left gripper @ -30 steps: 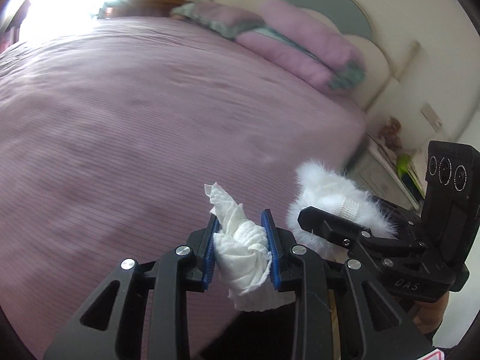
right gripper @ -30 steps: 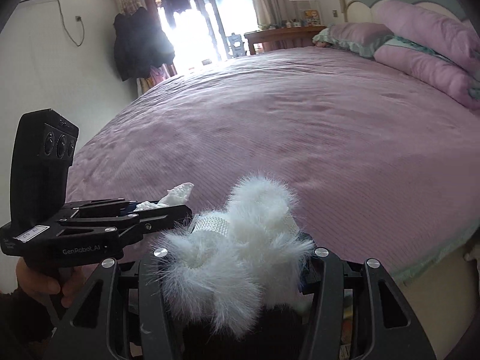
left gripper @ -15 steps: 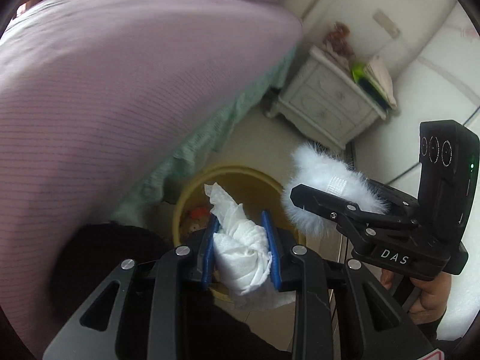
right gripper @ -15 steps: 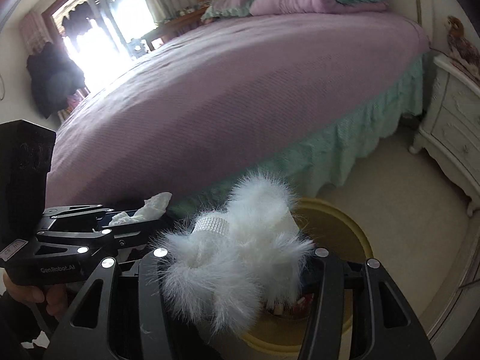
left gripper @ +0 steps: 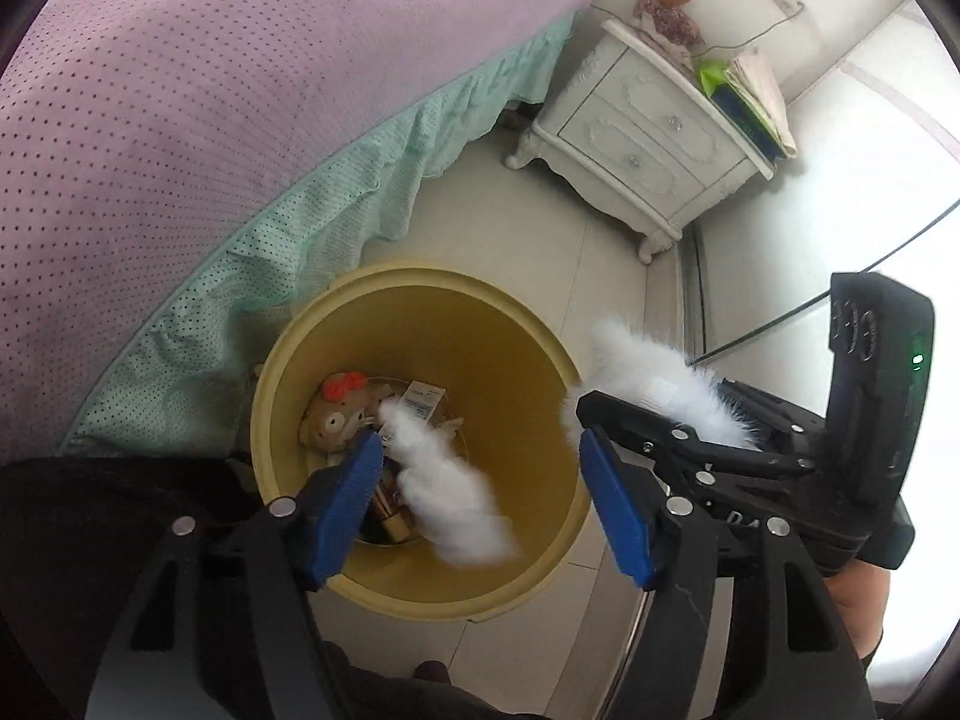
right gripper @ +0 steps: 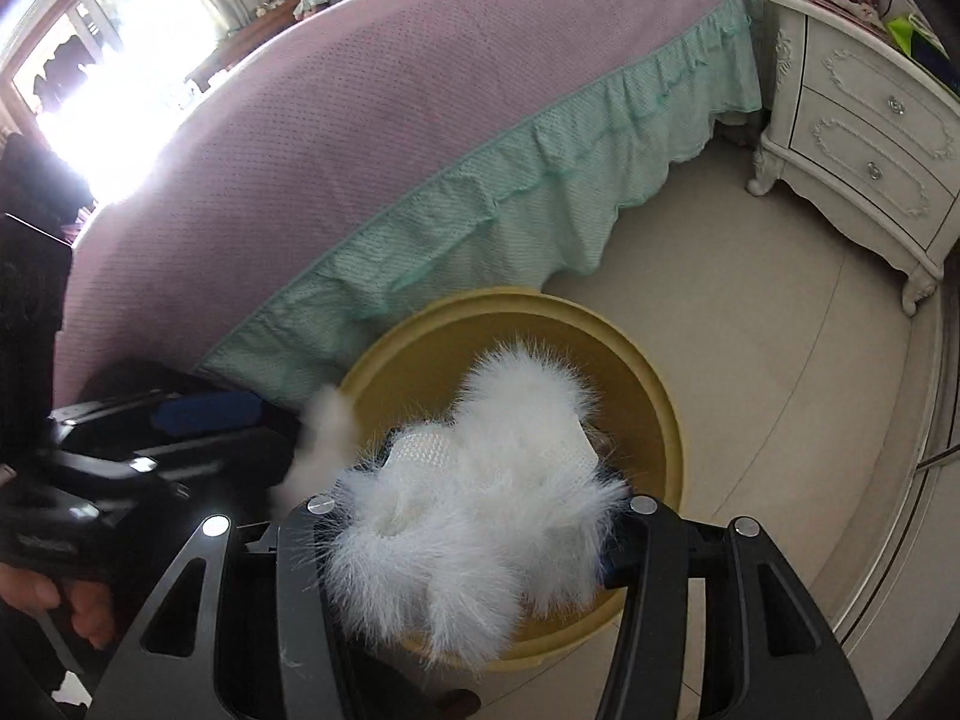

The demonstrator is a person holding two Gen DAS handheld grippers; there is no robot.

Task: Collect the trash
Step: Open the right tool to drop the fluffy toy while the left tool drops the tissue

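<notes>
A yellow trash bin (left gripper: 540, 354) stands on the floor beside the bed; it also shows in the right wrist view (right gripper: 654, 384). My left gripper (left gripper: 480, 498) is open above the bin. The crumpled white tissue (left gripper: 444, 492) is blurred in mid-air between its jaws, falling into the bin, and shows blurred in the right wrist view (right gripper: 327, 438). My right gripper (right gripper: 474, 516) is shut on a white fluffy item (right gripper: 480, 510) over the bin's rim, seen at the right of the left wrist view (left gripper: 648, 384). A small plush toy (left gripper: 336, 414) and other trash lie in the bin.
The bed with purple cover (left gripper: 180, 90) and teal skirt (right gripper: 510, 180) is close on the left of the bin. A white nightstand (left gripper: 648, 132) with books and a doll stands further back. Pale tile floor (right gripper: 750, 330) surrounds the bin.
Both grippers swung from over the bed down to above the bin. My left gripper opened and let go of the tissue, which is dropping. The right gripper still holds the fluffy item.
</notes>
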